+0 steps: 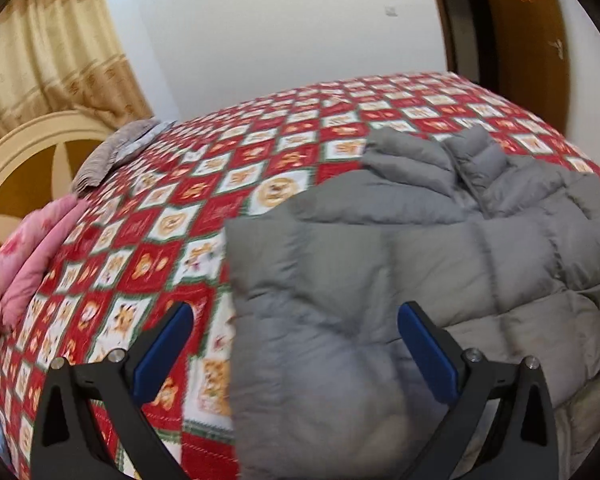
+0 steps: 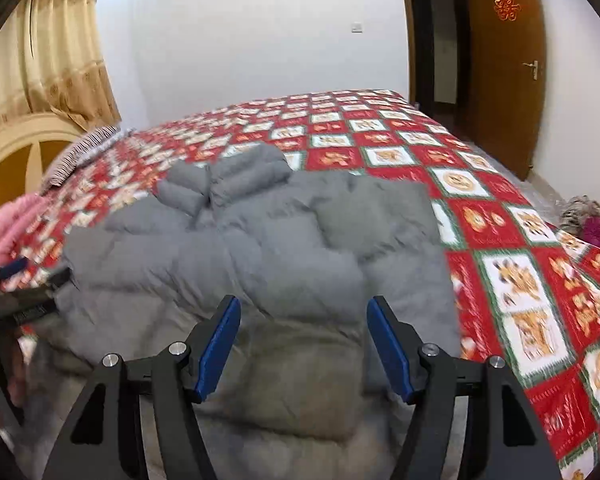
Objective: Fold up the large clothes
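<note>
A grey puffer jacket (image 1: 420, 264) lies spread on the bed with its collar at the far end; it also shows in the right wrist view (image 2: 284, 248). Both sleeves look folded in over the body. My left gripper (image 1: 296, 320) is open, above the jacket's near left edge, holding nothing. My right gripper (image 2: 304, 316) is open above the jacket's near hem, holding nothing. The left gripper (image 2: 28, 280) also shows at the left edge of the right wrist view, beside the jacket's left side.
The bed has a red and white patchwork quilt (image 1: 220, 184), also in the right wrist view (image 2: 500, 240). A pink pillow (image 1: 28, 264) and a striped grey pillow (image 1: 112, 152) lie by the headboard (image 1: 20, 152). A brown door (image 2: 504, 80) and some fabric (image 2: 588, 224) are on the right.
</note>
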